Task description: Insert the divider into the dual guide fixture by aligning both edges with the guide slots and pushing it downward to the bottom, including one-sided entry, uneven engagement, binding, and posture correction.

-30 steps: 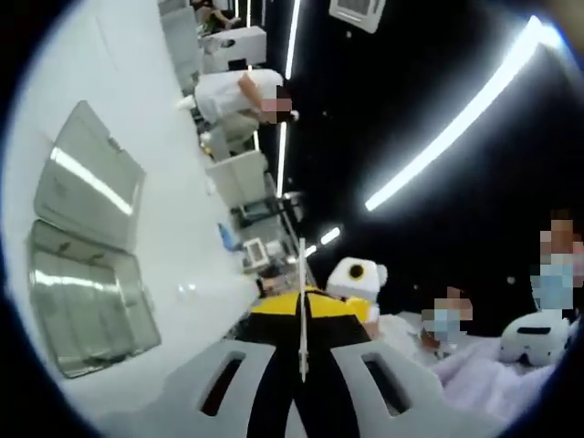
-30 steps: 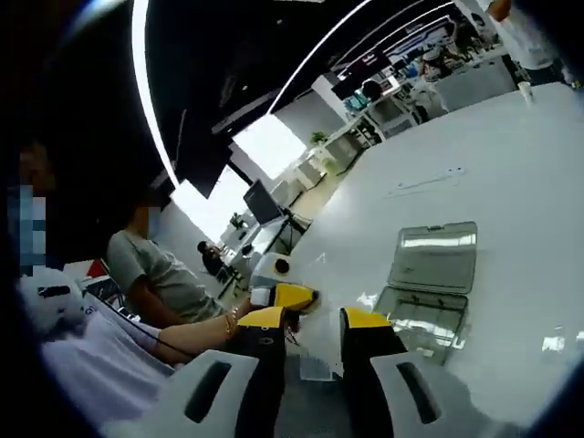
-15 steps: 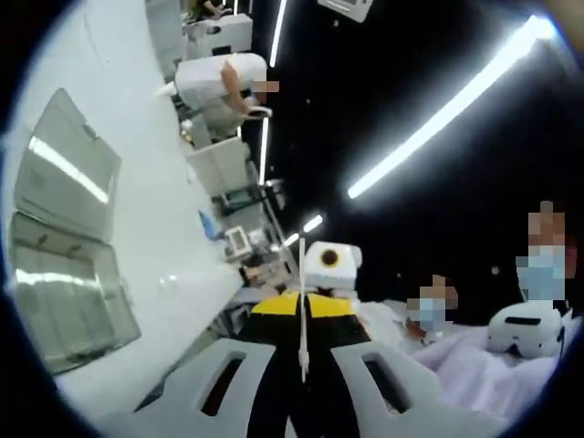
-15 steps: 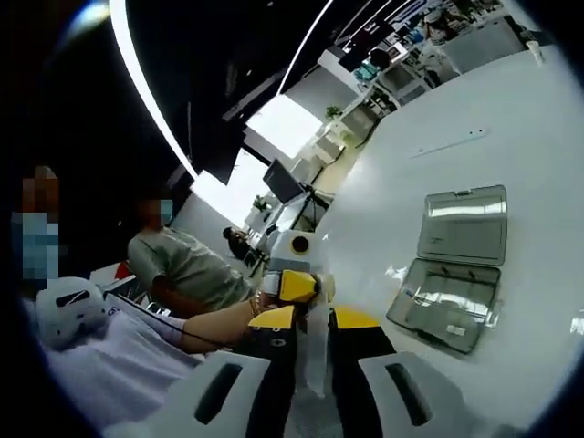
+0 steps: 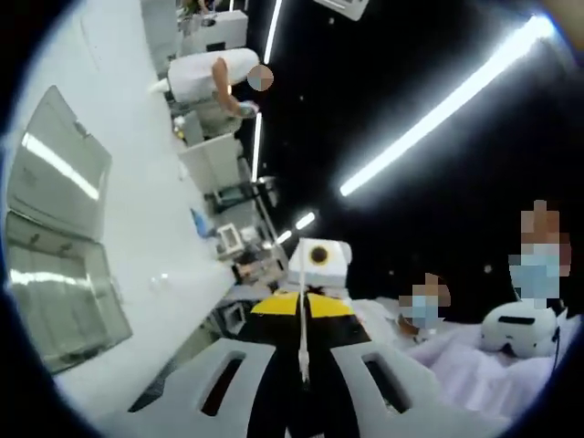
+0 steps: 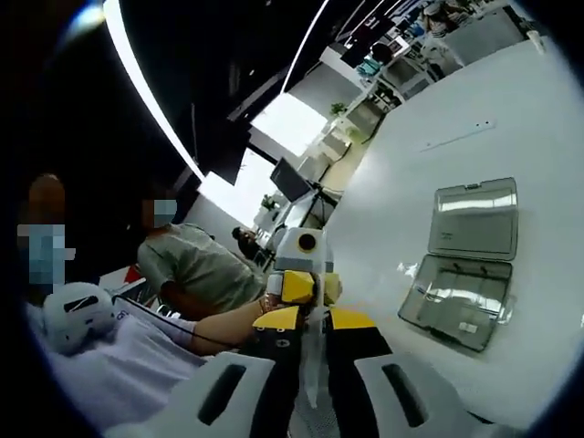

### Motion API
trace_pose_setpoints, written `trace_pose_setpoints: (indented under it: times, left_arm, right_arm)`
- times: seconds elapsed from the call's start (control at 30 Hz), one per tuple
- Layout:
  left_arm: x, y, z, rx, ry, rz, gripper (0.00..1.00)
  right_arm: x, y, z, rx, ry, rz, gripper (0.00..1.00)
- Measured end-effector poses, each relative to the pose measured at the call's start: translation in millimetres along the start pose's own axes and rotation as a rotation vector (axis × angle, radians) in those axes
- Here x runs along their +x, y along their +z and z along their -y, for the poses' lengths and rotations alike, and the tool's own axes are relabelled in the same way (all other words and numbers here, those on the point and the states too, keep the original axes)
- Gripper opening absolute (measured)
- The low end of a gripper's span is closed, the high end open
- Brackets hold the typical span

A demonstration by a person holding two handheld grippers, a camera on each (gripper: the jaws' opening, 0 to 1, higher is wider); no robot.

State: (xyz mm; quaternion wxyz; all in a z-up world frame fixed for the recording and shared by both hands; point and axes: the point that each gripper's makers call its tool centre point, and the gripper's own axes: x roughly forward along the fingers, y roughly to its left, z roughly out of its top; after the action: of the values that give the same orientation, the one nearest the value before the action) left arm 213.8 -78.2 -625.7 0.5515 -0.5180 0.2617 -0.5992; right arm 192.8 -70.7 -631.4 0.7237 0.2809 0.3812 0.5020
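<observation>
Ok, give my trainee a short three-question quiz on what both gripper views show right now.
1. True or false: the clear case on the white table lies open.
2. What is clamped edge-on between the jaws of the left gripper? A) a cable B) the thin divider C) nothing
3. In the right gripper view, what meets the right gripper at the divider's far side?

Key: 1 true. 2 B. 3 the other gripper, with yellow-tipped jaws.
</observation>
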Motion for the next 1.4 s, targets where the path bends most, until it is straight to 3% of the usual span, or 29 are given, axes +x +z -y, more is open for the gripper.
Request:
trace_pose_setpoints:
  times: [0.17, 0.4, 0.63, 1.17, 1.4]
  left_arm:
    - [0, -3.9, 1.3, 0.009, -0.004, -0.026, 0.00]
    - [1, -10.7, 5.6, 0.018, -0.021, -0.063, 0.00]
    - [1, -13.4, 7.7, 0.032, -0.027, -0.083, 0.00]
    - [1, -13.2, 13.2, 0.034, -0.049, -0.096, 0.00]
    - [0, -12.6, 14.1, 0.037, -0.056, -0.098, 0.00]
  right_arm:
    - [2, -2.4, -3, 0.000, 0.008, -0.020, 0.06]
    - [0, -11.5, -5, -0.045, -0.003, -0.131, 0.04]
    - [-1, -14.9, -7, -0.047, 0.001, -0.186, 0.03]
    - [2, -16.2, -13, -0.033, 0.024, -0.217, 0.02]
    - [3, -15.9, -15, 0.044, 0.024, -0.210, 0.00]
